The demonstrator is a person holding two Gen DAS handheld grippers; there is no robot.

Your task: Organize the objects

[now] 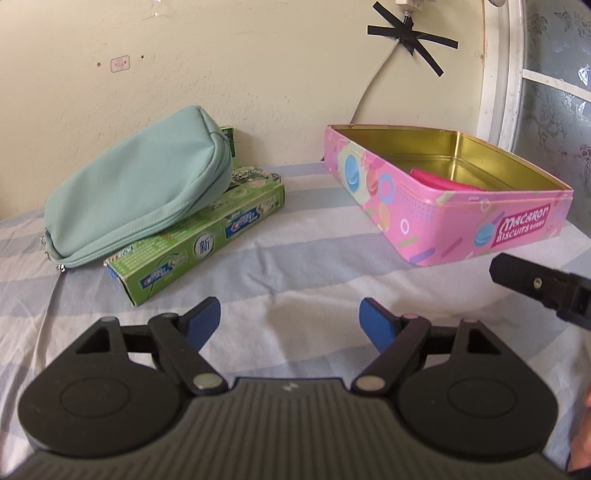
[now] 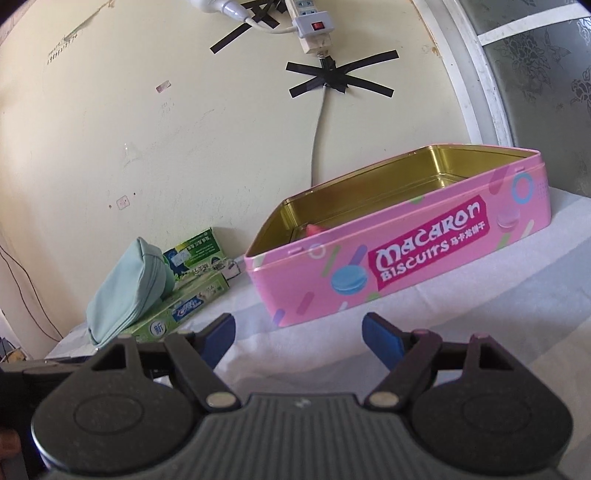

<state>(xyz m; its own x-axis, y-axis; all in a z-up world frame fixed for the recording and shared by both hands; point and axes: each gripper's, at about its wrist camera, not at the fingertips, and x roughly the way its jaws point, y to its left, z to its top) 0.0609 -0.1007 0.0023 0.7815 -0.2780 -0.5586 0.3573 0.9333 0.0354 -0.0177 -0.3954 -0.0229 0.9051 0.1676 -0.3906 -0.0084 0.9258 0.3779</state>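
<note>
An open pink macaron biscuit tin [image 1: 461,229] [image 2: 406,258] sits on the striped sheet, gold inside, with a flat pink item [image 1: 443,179] [image 2: 314,229] lying in it. To its left a mint zip pouch [image 1: 136,184] [image 2: 125,288] rests tilted on a long green toothpaste box [image 1: 192,254] [image 2: 177,310]. My left gripper [image 1: 290,306] hovers open over bare sheet in front of the box, nothing between its blue pads. My right gripper [image 2: 298,321] is open and empty just short of the tin's long side. One of its black fingers [image 1: 524,277] shows at the left wrist view's right edge.
More green cartons [image 1: 255,177] [image 2: 195,247] lie behind the pouch against the cream wall. A grey cable [image 2: 317,136] hangs down the wall from a taped power strip [image 2: 314,33]. A white frame with patterned glass [image 1: 554,92] stands at the right. The sheet [image 1: 295,266] is wrinkled.
</note>
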